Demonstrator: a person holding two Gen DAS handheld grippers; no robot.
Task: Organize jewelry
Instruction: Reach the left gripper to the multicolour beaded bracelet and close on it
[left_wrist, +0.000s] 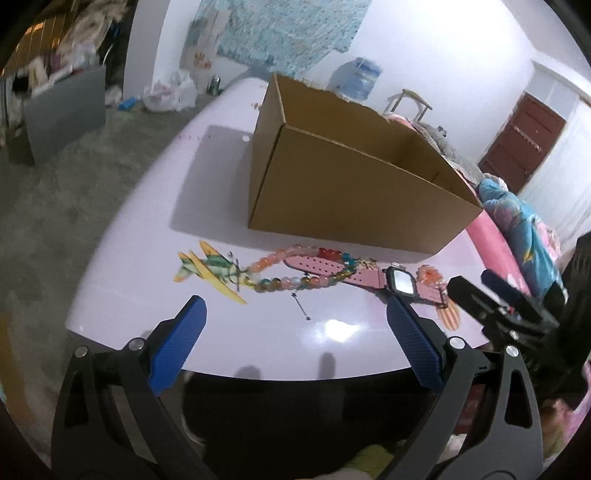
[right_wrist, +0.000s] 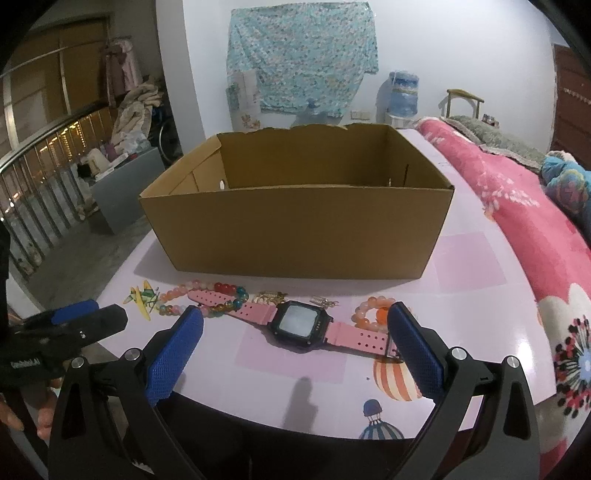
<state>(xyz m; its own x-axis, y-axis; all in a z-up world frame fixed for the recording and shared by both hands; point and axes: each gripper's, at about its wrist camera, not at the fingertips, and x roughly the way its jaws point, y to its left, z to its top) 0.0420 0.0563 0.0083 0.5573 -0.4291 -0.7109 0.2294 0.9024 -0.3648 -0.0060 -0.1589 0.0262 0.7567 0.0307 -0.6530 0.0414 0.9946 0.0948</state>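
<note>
Cloth (right_wrist: 303, 59): patterned blue, on far wall.
Water jug (right_wrist: 403, 94): far right, below cloth.
Blanket (right_wrist: 517, 206): pink floral, right of bench.
Door (left_wrist: 521, 138): brown, far right.

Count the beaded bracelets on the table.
2. The long multicoloured glass-bead bracelet lies left of the black watch face, looped over the pink perforated watch strap. The small orange-and-pink bead bracelet lies right of the face. Inside of the brown cardboard box is partly hidden.

The cardboard box (right_wrist: 295, 229) hides its own floor behind the near wall in both views. The right tool's finger (right_wrist: 413, 339) covers the end of the pink watch (right_wrist: 299, 321) strap and part of the small bead bracelet (right_wrist: 369, 314). Tiny metal pieces (right_wrist: 325, 301) by the box are too small to tell.
</note>
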